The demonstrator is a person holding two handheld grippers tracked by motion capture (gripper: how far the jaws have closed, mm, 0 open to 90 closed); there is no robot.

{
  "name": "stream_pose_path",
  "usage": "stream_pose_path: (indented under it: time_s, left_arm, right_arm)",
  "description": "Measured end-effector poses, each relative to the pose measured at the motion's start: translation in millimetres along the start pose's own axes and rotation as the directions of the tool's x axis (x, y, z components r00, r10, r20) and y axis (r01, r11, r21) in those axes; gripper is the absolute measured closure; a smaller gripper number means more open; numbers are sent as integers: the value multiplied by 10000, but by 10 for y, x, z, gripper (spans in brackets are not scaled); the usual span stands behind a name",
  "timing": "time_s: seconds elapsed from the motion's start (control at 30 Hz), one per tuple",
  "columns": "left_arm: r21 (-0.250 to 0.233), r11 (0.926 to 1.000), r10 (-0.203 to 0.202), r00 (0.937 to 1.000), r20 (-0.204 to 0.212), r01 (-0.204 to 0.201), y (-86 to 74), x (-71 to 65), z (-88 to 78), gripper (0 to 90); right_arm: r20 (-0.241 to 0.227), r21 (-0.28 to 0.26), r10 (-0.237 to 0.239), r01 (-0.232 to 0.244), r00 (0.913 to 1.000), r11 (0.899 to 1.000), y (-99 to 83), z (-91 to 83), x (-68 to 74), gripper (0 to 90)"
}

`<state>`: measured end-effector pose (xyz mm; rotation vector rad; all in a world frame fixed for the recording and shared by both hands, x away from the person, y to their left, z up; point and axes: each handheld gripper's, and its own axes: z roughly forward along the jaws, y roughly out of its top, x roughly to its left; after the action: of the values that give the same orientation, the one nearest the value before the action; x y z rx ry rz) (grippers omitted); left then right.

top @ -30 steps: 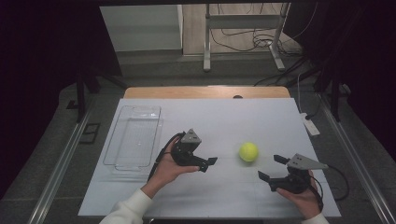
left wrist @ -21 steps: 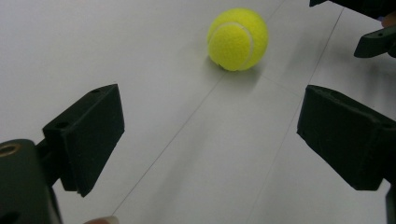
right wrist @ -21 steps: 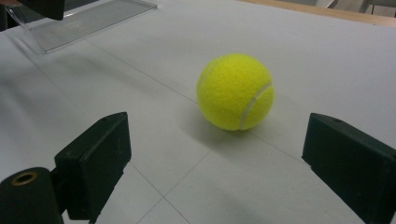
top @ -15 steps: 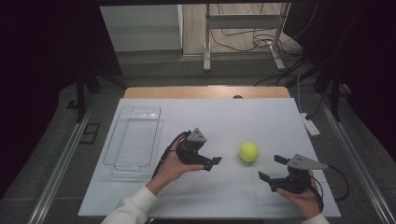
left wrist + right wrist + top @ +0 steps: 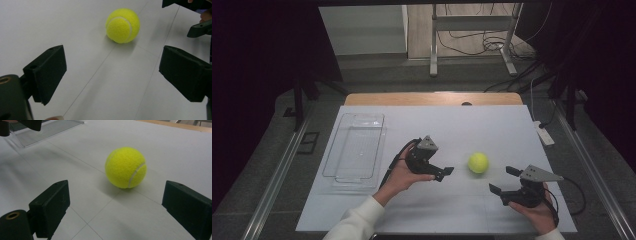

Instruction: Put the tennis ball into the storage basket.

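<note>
Centrally on the white table (image 5: 452, 125) sits a yellow tennis ball (image 5: 478, 162), untouched — it lies between the two grippers. Just to its left the left gripper (image 5: 446, 171) points at it with jaws spread wide. Off to the ball's right, the right gripper (image 5: 503, 180) also gapes open and empty. Well left lies a clear plastic tray (image 5: 355, 150).
</note>
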<state>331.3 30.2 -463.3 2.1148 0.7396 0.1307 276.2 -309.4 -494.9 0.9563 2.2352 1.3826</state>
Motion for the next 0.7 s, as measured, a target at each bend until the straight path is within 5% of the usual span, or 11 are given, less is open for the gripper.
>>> stream_pose_path:
  time_s: [0.7]
  left_arm:
    - [271,9996,91,9998,169,-95,198,9,234,88]
  right_arm:
    - [-6,8,5,-5,10000,10000,-4,-7,1,81]
